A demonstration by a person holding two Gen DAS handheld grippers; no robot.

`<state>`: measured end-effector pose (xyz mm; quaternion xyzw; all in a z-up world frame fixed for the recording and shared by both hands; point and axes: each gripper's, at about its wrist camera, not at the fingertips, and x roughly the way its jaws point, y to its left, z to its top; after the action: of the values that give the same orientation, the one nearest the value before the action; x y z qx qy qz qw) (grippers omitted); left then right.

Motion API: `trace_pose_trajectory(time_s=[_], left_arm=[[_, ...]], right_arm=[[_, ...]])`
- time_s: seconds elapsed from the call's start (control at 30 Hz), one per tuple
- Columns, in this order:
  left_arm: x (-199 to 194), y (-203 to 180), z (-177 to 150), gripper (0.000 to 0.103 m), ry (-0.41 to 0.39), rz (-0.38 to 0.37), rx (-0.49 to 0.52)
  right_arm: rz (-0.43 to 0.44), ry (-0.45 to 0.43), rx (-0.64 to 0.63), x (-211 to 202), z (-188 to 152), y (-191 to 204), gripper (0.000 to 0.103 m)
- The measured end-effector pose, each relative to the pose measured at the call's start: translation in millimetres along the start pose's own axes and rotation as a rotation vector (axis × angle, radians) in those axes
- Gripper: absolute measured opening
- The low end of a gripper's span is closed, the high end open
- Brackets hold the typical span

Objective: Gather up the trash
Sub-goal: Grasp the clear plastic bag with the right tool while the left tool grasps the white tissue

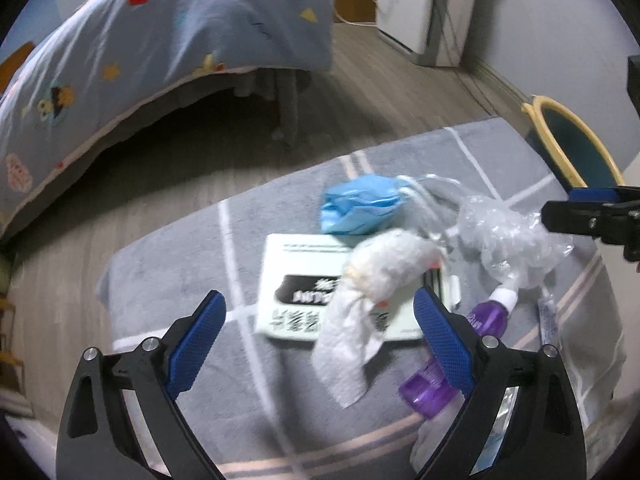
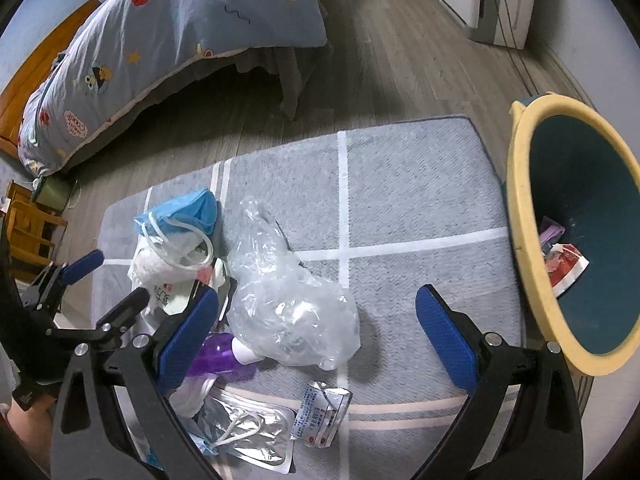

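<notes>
Both grippers hung over a grey rug (image 2: 400, 184) strewn with trash, and neither held anything. The left gripper (image 1: 320, 332) had its jaws spread wide, with a crumpled tissue (image 1: 360, 312) and a white box (image 1: 296, 300) lying between the blue pads below it. The tissue lay on top of the box. Beyond them sat a blue mask (image 1: 360, 204), and to the right a clear bag (image 1: 508, 236) touched the white cap of a purple bottle (image 1: 452, 360). The right gripper (image 2: 316, 332) was likewise wide open, poised above the clear bag (image 2: 288, 300), which lay nearer its left pad. In front of the bag, close to the camera, lay a small flattened carton (image 2: 320, 416) and a silver pouch (image 2: 248, 436). The bin (image 2: 524, 216), yellow-rimmed with a dark inside, stood at the rug's right edge and already held a few scraps, among them a red-and-white wrapper (image 2: 566, 270). A bed with a blue patterned quilt (image 2: 176, 36) stood behind the rug on the wood floor.
</notes>
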<state>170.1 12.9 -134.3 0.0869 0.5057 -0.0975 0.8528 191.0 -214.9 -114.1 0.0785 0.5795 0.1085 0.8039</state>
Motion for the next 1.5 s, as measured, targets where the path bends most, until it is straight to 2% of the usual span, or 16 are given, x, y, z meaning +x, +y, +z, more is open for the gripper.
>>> trace_pose_trajectory(time_s=[0.2, 0.23, 0.3, 0.4, 0.43, 0.47, 0.57, 0.67, 0.93, 1.1, 1.17, 1.4, 1.43, 1.5], left_arm=[[8, -7, 5, 0.093, -0.004, -0.029, 0.003], [10, -8, 5, 0.089, 0.000, -0.032, 0.004], [13, -8, 5, 0.079, 0.014, -0.046, 0.004], [16, -9, 5, 0.062, 0.028, -0.079, -0.001], [16, -10, 5, 0.054, 0.030, -0.091, 0.001], [16, -12, 5, 0.045, 0.033, -0.108, 0.005], [14, -19, 5, 0.029, 0.033, -0.133, 0.034], [9, -25, 6, 0.022, 0.028, -0.156, 0.051], [-8, -39, 13, 0.021, -0.021, -0.190, 0.082], [-14, -50, 13, 0.021, -0.021, -0.240, 0.097], [-16, -56, 13, 0.021, -0.015, -0.285, 0.090], [-36, -74, 21, 0.021, -0.063, -0.298, 0.124], [-39, -73, 22, 0.021, -0.060, -0.314, 0.110], [-37, -70, 26, 0.021, 0.009, -0.338, 0.059]], right_arm=[[0.016, 0.024, -0.010, 8, 0, -1, 0.097], [0.020, 0.030, -0.015, 10, 0, 0, 0.096], [0.028, 0.044, -0.024, 13, -1, 1, 0.089], [0.042, 0.071, -0.041, 18, -3, 4, 0.074], [0.052, 0.079, -0.049, 19, -3, 6, 0.065], [0.055, 0.084, -0.054, 20, -4, 7, 0.060], [0.056, 0.088, -0.077, 17, -4, 11, 0.048], [0.076, 0.079, -0.071, 11, -3, 12, 0.039], [0.098, 0.009, -0.033, -17, 8, 2, 0.029], [0.083, -0.044, -0.022, -37, 16, -6, 0.027], [0.084, -0.071, -0.013, -46, 19, -9, 0.027], [0.044, -0.140, -0.013, -68, 27, -17, 0.027], [0.040, -0.146, -0.014, -71, 27, -20, 0.027], [0.040, -0.157, -0.011, -76, 29, -23, 0.027]])
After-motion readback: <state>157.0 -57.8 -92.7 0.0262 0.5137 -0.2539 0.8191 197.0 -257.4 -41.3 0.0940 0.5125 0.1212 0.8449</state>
